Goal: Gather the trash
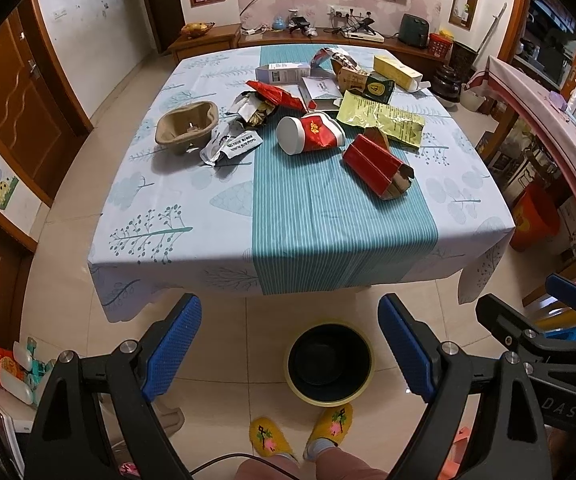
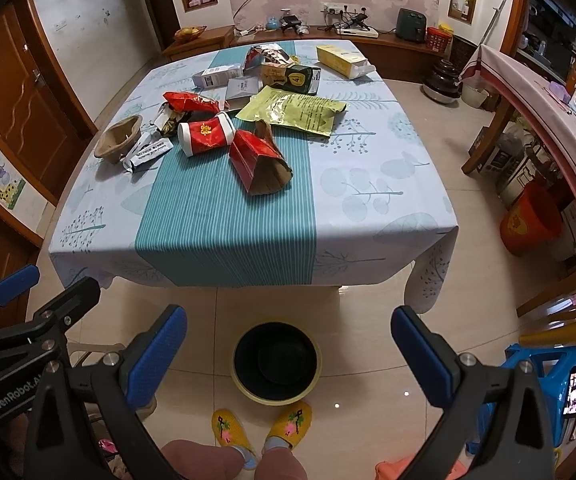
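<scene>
1. Below the near edge of the table (image 1: 176, 276), on the tiled floor, a yellow-rimmed bin (image 1: 330, 362) stands open and looks empty, just ahead of the person's yellow slippers (image 1: 300, 436).
2. Both tools hang short of the table with nothing between their pads: the left gripper (image 1: 288, 350) is spread wide, and the right gripper (image 2: 288, 356) is spread just as wide. Neither touches any trash.
3. All the trash lies on the far half of the tablecloth. Nearest the near edge is a folded red carton (image 1: 376, 166); just behind it a red paper cup (image 1: 312, 134) lies on its side. A brown pulp cup holder (image 1: 188, 124) sits toward the left edge with a silver wrapper (image 1: 230, 146) beside it. A yellow-green pouch (image 1: 382, 118) lies toward the right edge, and boxes and foil bags crowd the far edge.
4. Judged from this, collection has not begun.
5. Risks:
   - The cup is round and on its side; a nudge from one pad could roll it off the table.
   - The pouch and wrappers lie flat, so pads may slip over them or pinch the cloth and drag the pile.
   - Wrappers overlap near the cup, so lifting one could tip another onto the floor.
   - The bin sits low and close to the feet; a release from table height could miss it.
</scene>
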Tool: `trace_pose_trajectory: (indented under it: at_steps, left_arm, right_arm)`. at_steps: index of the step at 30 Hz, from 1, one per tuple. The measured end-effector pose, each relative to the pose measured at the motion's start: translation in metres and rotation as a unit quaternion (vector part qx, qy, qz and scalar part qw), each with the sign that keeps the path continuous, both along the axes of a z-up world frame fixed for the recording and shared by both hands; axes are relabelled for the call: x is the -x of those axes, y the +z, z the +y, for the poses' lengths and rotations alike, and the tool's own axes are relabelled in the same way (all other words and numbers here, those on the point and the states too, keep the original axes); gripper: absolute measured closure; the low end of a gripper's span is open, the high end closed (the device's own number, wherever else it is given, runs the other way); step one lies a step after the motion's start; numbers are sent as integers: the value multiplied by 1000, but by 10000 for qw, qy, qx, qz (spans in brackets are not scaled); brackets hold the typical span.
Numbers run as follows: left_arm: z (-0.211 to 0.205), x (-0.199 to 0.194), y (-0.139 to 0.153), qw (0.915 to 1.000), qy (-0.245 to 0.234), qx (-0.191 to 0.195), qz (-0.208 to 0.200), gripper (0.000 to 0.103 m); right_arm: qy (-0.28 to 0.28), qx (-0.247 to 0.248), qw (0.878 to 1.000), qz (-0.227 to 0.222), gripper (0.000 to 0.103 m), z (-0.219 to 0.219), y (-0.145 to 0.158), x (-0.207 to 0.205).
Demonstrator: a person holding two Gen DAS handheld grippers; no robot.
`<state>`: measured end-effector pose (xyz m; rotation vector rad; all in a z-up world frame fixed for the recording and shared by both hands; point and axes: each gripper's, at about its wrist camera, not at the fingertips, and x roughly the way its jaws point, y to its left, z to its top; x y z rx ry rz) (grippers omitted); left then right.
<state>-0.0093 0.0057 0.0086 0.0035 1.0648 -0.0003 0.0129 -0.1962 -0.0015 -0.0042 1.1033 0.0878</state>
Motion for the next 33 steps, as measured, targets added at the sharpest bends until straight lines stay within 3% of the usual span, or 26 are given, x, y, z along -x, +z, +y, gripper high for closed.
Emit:
trace_pose_trajectory:
  at_steps: [33]
  left_arm:
    - [-3, -1, 8, 9999, 51, -147, -62, 15]
  right_arm:
    - [54, 7, 10000, -44, 1, 4, 7, -7]
